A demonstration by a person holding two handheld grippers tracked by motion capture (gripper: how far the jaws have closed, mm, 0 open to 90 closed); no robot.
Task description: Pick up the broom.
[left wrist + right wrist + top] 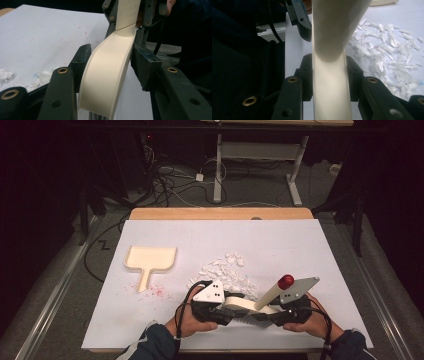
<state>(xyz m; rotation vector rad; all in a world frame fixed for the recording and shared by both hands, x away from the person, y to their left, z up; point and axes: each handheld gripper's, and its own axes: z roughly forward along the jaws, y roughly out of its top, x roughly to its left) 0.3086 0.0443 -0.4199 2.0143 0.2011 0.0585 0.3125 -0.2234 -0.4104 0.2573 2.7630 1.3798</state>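
A cream hand brush [248,304] with dark bristles and a red-tipped handle [286,281] is held just above the table's near edge, between both hands. My left gripper [220,312] is shut on the brush's curved cream back [110,75], with a pad against each side. My right gripper [281,312] is shut on the cream handle [329,95], which rises straight up between its pads. The right gripper's jaws [130,12] also appear beyond the brush in the left gripper view. A cream dustpan [150,259] lies at the left of the white board.
A pile of white paper scraps [225,270] lies mid-board, just beyond the brush, and also appears in the right gripper view [387,50]. Red specks [157,291] dot the board near the dustpan's handle. The white board [300,240] covers a wooden table; cables and a desk frame lie behind.
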